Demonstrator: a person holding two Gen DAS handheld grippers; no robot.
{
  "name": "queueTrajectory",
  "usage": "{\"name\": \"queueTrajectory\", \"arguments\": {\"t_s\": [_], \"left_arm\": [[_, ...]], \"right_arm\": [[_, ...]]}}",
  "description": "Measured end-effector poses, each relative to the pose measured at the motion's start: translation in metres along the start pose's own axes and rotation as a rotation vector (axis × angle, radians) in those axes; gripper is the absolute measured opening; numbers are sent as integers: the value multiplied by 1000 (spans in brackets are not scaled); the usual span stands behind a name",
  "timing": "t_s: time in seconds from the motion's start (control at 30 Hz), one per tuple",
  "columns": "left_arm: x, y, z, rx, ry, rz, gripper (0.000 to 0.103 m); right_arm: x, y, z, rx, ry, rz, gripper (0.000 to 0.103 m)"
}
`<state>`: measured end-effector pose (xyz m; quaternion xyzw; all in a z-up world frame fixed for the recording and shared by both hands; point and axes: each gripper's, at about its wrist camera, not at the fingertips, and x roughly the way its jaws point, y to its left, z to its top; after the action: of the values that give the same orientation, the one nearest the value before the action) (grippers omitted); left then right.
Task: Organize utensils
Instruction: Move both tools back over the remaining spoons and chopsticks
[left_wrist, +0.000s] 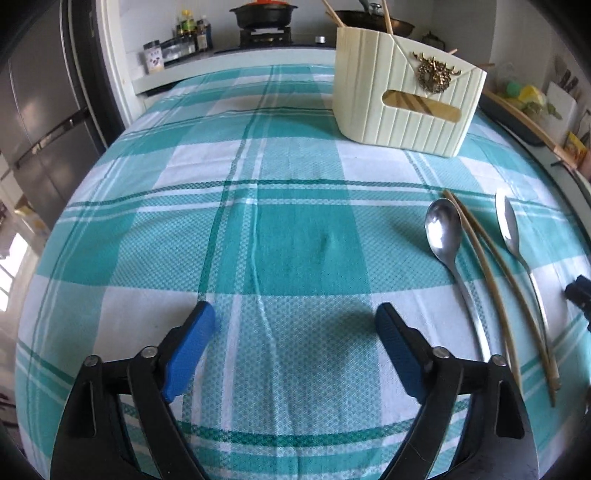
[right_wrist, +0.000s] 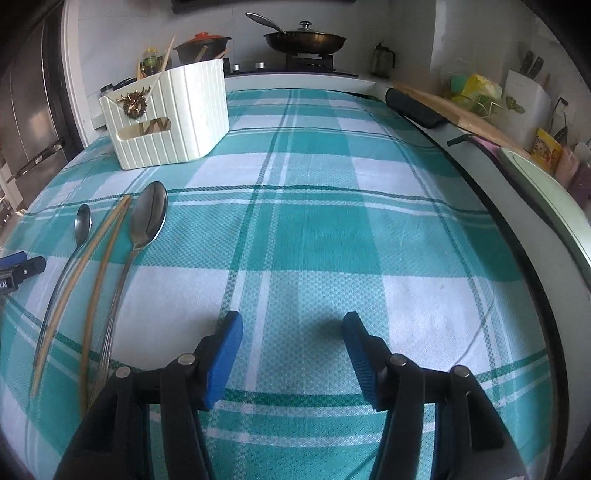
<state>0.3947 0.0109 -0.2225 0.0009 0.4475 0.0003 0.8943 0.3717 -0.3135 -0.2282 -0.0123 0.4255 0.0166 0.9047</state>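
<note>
The left gripper (left_wrist: 295, 321) hangs over the teal-and-white checked tablecloth (left_wrist: 295, 240) with its blue pads (left_wrist: 190, 350) spread wide and nothing between them, only bare cloth and the pads' own shadows. The right gripper (right_wrist: 291, 332) is likewise parted, at a narrower spread, and it too is empty, with plain cloth under it. The loose utensils lie in a row on the cloth between the two grippers: seen from the left wrist they are off to the right of the claw, and from the right wrist off to the left. The row is made of a large metal spoon (left_wrist: 448, 243), a pair of wooden chopsticks (left_wrist: 495, 280) just beside it, and a smaller metal spoon (left_wrist: 517, 243) on the far side of the chopsticks, all with bowls or tips pointing away from the cameras and handles running back toward them. In the right wrist view the same three show as a spoon (right_wrist: 142, 236) nearest that gripper, the chopsticks (right_wrist: 92, 273), then the slimmer spoon (right_wrist: 75, 240); the handle ends come near the gripper's left finger without clearly touching it. Farther back on the cloth stands a cream ribbed holder (left_wrist: 402, 92) with a gold ornament on its front and chopsticks already leaning inside, well apart from both claws.
</note>
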Motion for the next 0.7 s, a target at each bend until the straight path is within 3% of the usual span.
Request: {"name": "queueTrajectory", "arguments": {"t_s": [0.2,0.7], "left_arm": [[3,2,-2,-4,-3,8,100],[3,1,-1,-6,0,9,102]], "right_arm": [[0,1,-2,-6,-1,-9,58],[0,1,-2,-6,-1,-8,58]]}}
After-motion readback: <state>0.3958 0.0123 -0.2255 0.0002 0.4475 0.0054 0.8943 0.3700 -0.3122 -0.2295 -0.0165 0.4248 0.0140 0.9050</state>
